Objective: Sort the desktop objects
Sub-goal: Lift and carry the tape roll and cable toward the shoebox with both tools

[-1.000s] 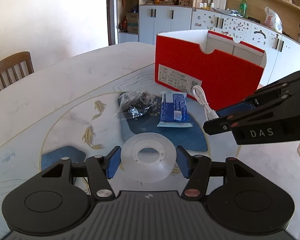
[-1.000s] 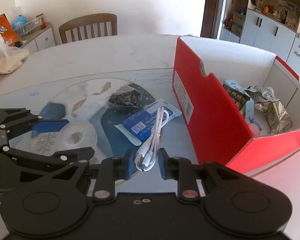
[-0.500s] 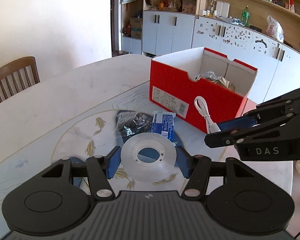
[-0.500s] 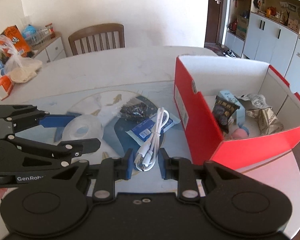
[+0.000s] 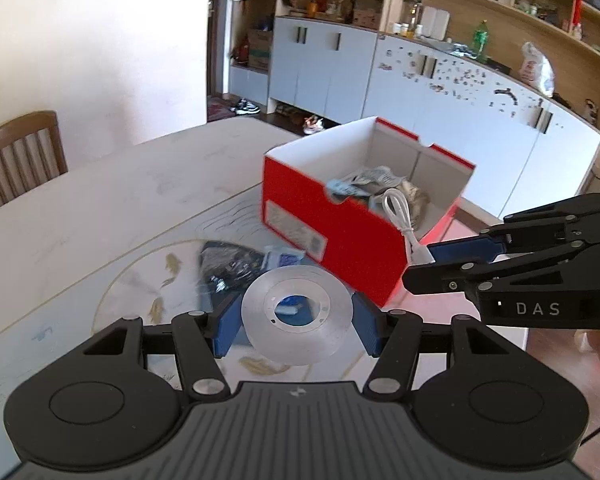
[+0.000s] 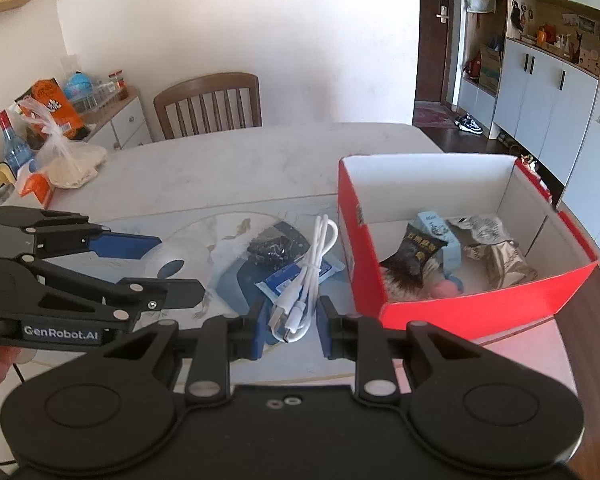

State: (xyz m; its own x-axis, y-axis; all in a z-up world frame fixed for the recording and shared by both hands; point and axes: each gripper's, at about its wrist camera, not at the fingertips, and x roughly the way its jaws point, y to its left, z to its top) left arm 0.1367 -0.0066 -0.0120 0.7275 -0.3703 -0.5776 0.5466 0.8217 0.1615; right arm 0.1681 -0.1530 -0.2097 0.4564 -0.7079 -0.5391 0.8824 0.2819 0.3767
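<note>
My left gripper (image 5: 296, 320) is shut on a clear tape roll (image 5: 296, 320), held high above the table. My right gripper (image 6: 292, 320) is shut on a coiled white USB cable (image 6: 304, 276), also lifted; in the left wrist view that cable (image 5: 400, 216) hangs in front of the red box. The red box (image 6: 488, 308) stands open to the right with several snack packets inside. A black crinkled packet (image 6: 274, 248) and a blue-white packet (image 6: 300, 276) lie on the table to the left of the box.
The pale round table (image 6: 228, 172) carries a fish-pattern glass centre. A wooden chair (image 6: 208, 104) stands behind it. Bags and bottles (image 6: 56, 136) crowd a side cabinet at the far left. White cupboards (image 5: 440, 92) line the wall beyond the box.
Both grippers have risen well above the table with the tape roll and the cable. The red box now looks smaller and lower, and its inside shows in both views.
</note>
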